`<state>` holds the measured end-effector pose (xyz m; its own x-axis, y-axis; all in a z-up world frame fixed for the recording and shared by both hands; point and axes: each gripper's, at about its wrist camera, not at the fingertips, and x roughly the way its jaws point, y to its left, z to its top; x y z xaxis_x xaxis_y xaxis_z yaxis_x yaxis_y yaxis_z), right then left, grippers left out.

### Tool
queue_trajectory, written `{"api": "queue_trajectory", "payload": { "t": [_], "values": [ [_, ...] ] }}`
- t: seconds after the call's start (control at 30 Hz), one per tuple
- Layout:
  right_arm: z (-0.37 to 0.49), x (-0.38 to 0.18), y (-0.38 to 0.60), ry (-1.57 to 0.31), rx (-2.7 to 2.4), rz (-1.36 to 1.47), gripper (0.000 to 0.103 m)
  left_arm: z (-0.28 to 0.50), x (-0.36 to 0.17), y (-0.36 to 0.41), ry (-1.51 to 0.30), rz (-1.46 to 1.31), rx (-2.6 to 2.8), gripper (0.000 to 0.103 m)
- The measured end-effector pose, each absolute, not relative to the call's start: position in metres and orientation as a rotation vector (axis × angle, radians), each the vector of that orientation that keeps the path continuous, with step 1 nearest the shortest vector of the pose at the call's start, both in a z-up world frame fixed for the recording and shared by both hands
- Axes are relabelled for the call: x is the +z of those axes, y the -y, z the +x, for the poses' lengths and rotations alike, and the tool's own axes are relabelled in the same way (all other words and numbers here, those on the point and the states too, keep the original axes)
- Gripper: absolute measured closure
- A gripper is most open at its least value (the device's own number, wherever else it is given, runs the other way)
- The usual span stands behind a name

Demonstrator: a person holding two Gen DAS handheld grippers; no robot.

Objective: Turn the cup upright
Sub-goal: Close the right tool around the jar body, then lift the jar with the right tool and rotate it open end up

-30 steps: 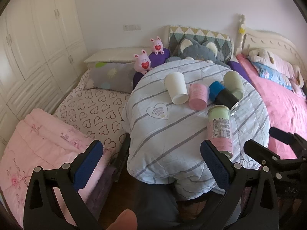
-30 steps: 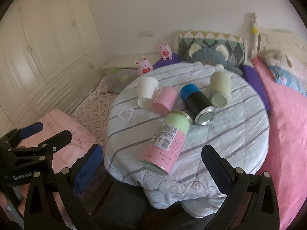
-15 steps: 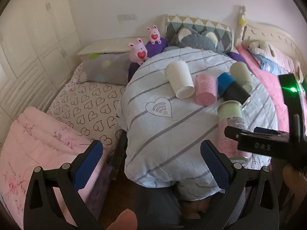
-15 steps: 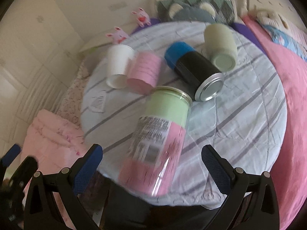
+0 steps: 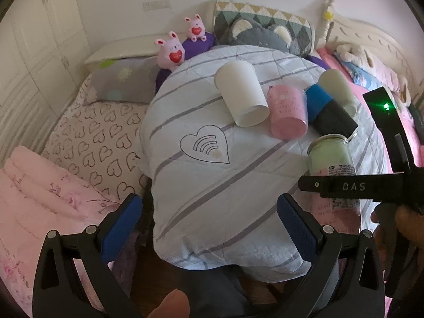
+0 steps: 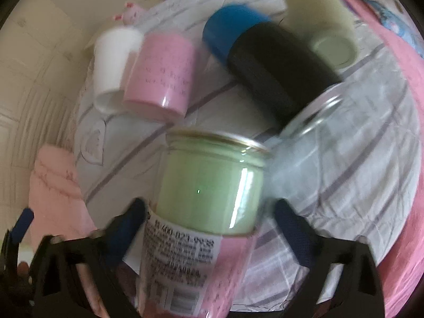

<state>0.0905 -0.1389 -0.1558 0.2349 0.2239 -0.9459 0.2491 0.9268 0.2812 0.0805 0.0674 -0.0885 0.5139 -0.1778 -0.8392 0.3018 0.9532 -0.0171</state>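
Several cups lie on their sides on a round table under a striped cloth (image 5: 212,175): a white cup (image 5: 242,96), a pink cup (image 5: 286,111), a blue and black cup (image 5: 330,114), a pale green cup (image 5: 336,87) and a green and pink glass cup (image 5: 331,164). My right gripper (image 6: 209,225) is open with its jaws on either side of the green and pink glass cup (image 6: 209,206), fingers (image 6: 127,228) not closed on it. My left gripper (image 5: 209,225) is open and empty at the table's near edge.
A heart-print bed (image 5: 100,129) with a folded pink blanket (image 5: 39,201) lies to the left. Pink plush toys (image 5: 171,53) and pillows (image 5: 262,26) are behind the table. A pink bed (image 5: 371,79) is on the right.
My right gripper has moved forward and down onto the green and pink glass cup, which now fills its view between the open jaws. My left gripper has barely moved.
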Motion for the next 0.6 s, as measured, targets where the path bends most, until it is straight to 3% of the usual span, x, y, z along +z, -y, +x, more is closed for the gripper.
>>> {"api": "queue_trajectory", "payload": {
  "t": [0.07,0.33,0.6],
  "values": [
    [0.09,-0.153,0.136,-1.331,-0.011,0.392,0.027,0.081,-0.09,-0.069,-0.995,0.131,-0.286,0.0],
    [0.066,-0.132,0.124,-1.18,0.084,0.402,0.027,0.074,-0.083,-0.077,-0.985,0.134,-0.247,0.0],
    [0.017,-0.068,0.112,-0.751,0.0,0.172,0.027,0.051,-0.058,-0.073,-0.909,0.141,-0.199,0.0]
  ]
}}
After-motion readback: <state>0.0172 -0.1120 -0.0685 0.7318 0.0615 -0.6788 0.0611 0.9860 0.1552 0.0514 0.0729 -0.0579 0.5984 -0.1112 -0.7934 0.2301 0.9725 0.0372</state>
